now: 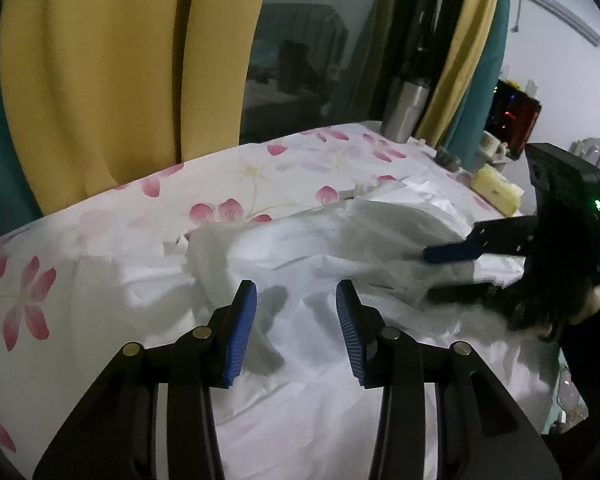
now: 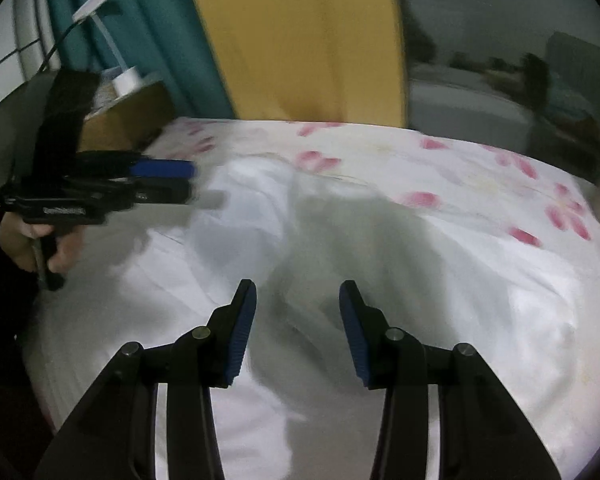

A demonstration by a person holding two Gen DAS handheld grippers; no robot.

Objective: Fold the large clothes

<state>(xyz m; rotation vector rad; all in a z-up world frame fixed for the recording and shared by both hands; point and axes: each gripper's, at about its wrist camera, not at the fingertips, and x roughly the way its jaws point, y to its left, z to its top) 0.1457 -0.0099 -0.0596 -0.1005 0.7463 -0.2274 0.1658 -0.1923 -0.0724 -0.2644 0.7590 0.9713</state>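
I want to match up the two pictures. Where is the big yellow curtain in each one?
Left wrist view: the yellow curtain fills the upper left, behind the bed; a narrower yellow strip hangs at upper right.
Right wrist view: the yellow curtain hangs at top centre, behind the bed.
Shared landmark: the pink-flowered bedsheet lies just below the curtain in both.

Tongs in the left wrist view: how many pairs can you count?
2. The left tongs open in the foreground over the white garment; the right tongs at right, reaching in sideways, their lower finger partly hidden by cloth.
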